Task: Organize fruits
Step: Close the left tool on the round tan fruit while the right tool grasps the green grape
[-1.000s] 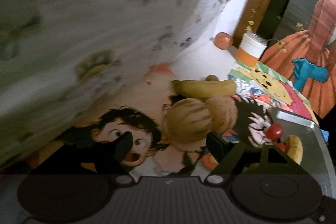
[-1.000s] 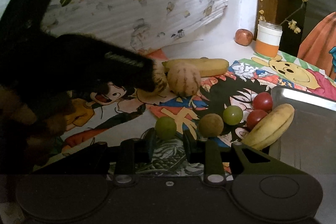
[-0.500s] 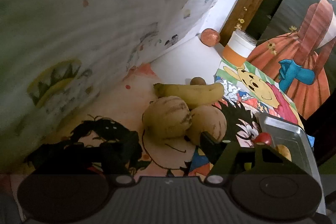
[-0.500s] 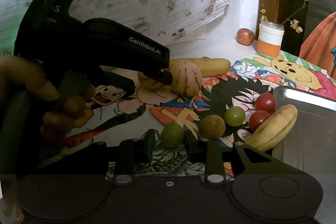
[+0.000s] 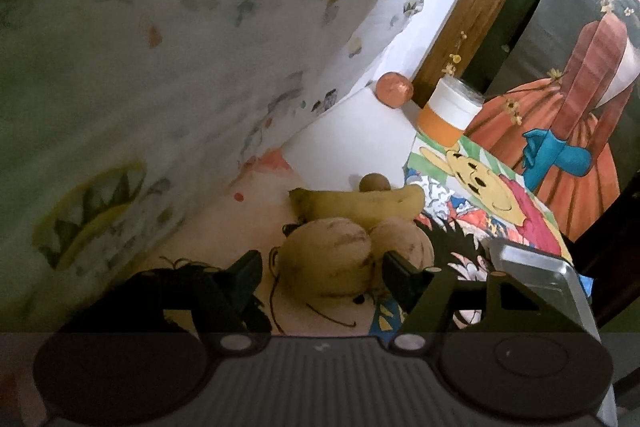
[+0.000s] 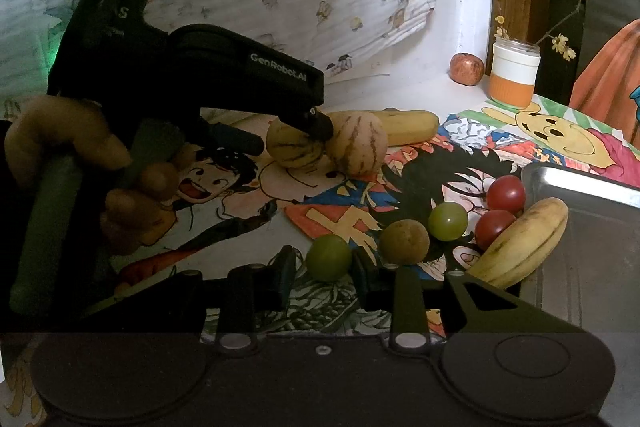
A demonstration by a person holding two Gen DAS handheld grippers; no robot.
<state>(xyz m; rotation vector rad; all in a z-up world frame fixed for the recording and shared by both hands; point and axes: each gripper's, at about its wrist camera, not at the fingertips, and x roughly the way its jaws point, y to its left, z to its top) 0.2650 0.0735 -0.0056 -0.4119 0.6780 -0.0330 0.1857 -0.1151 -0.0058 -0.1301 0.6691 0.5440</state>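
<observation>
Two striped yellow melons lie side by side on the cartoon cloth. The nearer melon (image 5: 324, 255) (image 6: 294, 147) sits between the fingers of my left gripper (image 5: 323, 261) (image 6: 289, 137), which is open. One finger stands in the cleft against the other melon (image 5: 404, 241) (image 6: 358, 147), and a small gap shows at the other finger. My right gripper (image 6: 324, 265) has narrow jaws, open, around a green grape (image 6: 329, 257) on the cloth. The grape touches the right finger and stands slightly off the left one.
A brown round fruit (image 6: 404, 241), a second green grape (image 6: 448, 221) and two tomatoes (image 6: 506, 193) lie to the right. One banana (image 6: 524, 239) leans on the metal tray (image 6: 592, 227), another banana (image 5: 360, 205) lies behind the melons. A jar (image 6: 514, 79) and a red fruit (image 6: 466, 68) stand at the back wall.
My left gripper came forward and down over the nearer melon with its jaws narrower, one finger sliding between the two melons. The green grape now sits slightly closer in between my right fingertips.
</observation>
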